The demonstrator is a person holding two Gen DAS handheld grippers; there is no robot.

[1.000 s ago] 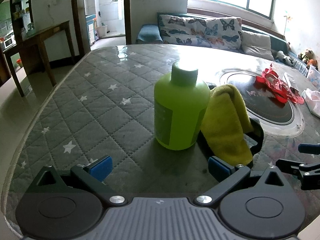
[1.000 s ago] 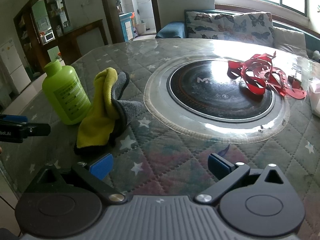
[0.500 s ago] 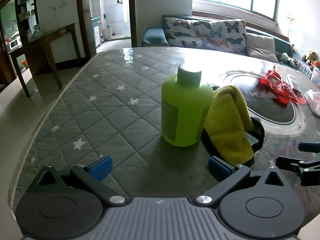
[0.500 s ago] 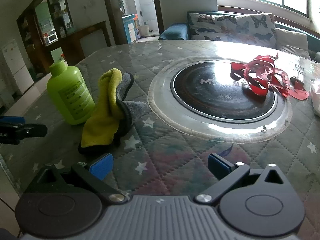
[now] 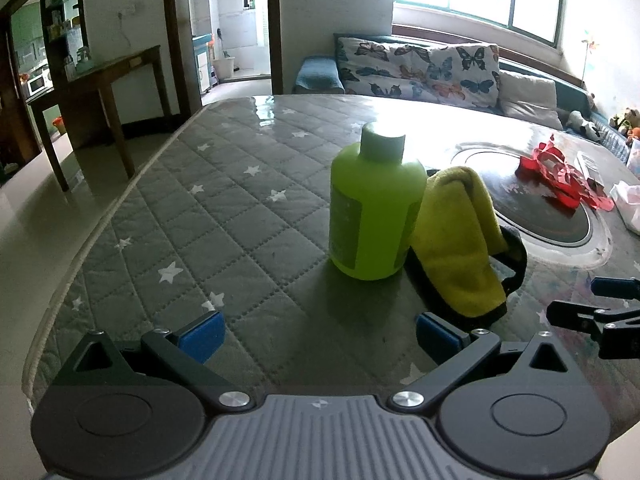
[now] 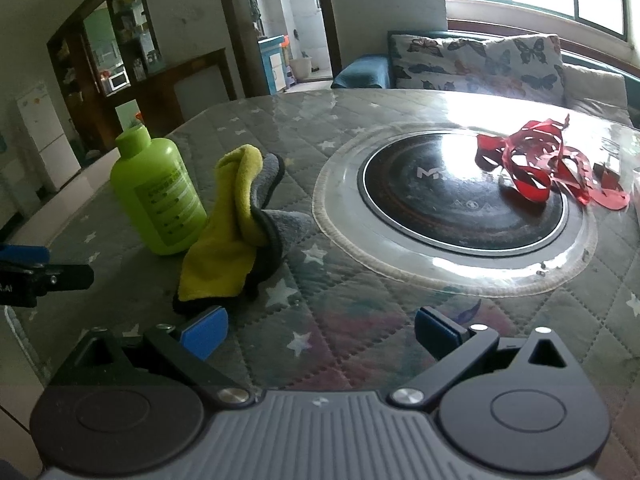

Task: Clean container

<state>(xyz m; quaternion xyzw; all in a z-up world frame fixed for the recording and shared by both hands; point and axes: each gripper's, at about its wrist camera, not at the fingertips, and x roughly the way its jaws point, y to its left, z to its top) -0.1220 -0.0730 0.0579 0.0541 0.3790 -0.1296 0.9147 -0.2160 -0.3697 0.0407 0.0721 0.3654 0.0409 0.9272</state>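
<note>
Quilted star table (image 5: 224,216), green bottle (image 5: 374,216), yellow cloth (image 5: 460,240), red ribbon (image 6: 540,164)

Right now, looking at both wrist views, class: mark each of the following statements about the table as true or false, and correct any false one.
1. The green bottle stands upright with its cap on. True.
2. The left gripper is shut on the bottle. False: its jaws are open and short of the bottle, holding nothing.
3. The yellow cloth lies beside the bottle. True.
4. The red ribbon lies on the cloth. False: it lies on the round black cooktop, apart from the cloth.
5. The right gripper holds the cloth. False: it is open and empty.
</note>
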